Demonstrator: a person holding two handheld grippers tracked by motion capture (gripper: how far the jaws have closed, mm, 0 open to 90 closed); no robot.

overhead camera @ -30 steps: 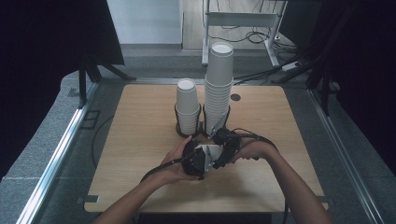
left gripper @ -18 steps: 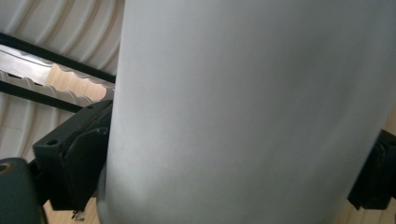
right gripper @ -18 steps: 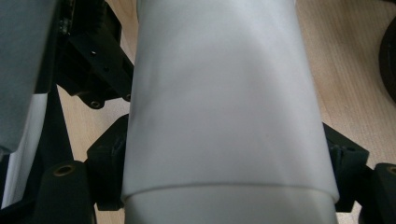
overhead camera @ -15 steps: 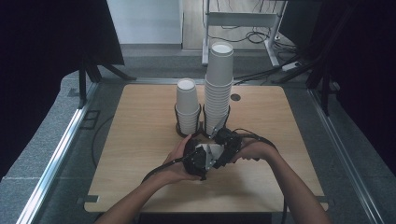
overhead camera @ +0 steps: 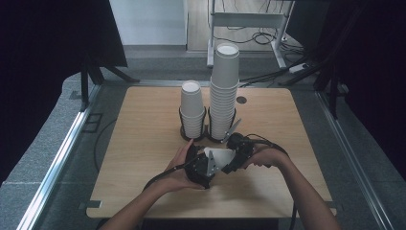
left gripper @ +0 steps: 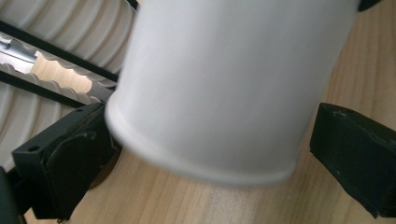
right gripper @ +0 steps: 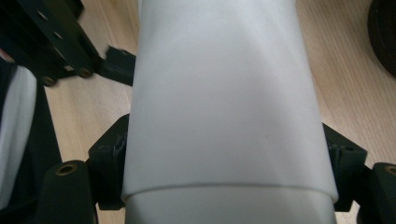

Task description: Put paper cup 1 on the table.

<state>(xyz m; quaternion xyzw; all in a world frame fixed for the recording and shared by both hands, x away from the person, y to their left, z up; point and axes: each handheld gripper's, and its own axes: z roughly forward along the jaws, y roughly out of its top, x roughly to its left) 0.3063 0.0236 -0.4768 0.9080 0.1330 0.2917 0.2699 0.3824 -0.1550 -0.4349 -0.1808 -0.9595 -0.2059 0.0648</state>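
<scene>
A white paper cup (overhead camera: 218, 157) lies on its side just above the wooden table (overhead camera: 143, 143), between my two grippers. My left gripper (overhead camera: 202, 168) is open. Its jaws have just been opening, and in the left gripper view (left gripper: 208, 156) they stand around the cup (left gripper: 224, 84) with a gap at the right jaw. My right gripper (overhead camera: 234, 154) is shut on the cup after closing a little further. In the right gripper view (right gripper: 226, 163) both pads press the cup's (right gripper: 224, 93) sides. A step near the cup's near end suggests two nested cups.
Behind the grippers stand a short stack of white cups (overhead camera: 193, 108) and a tall stack (overhead camera: 224, 91), each in a black ring holder. Cables trail from both grippers. A metal rail (overhead camera: 57, 158) runs along the table's left side.
Both hands stay in about the same spot. The white cup shows more plainly between the two grippers now.
</scene>
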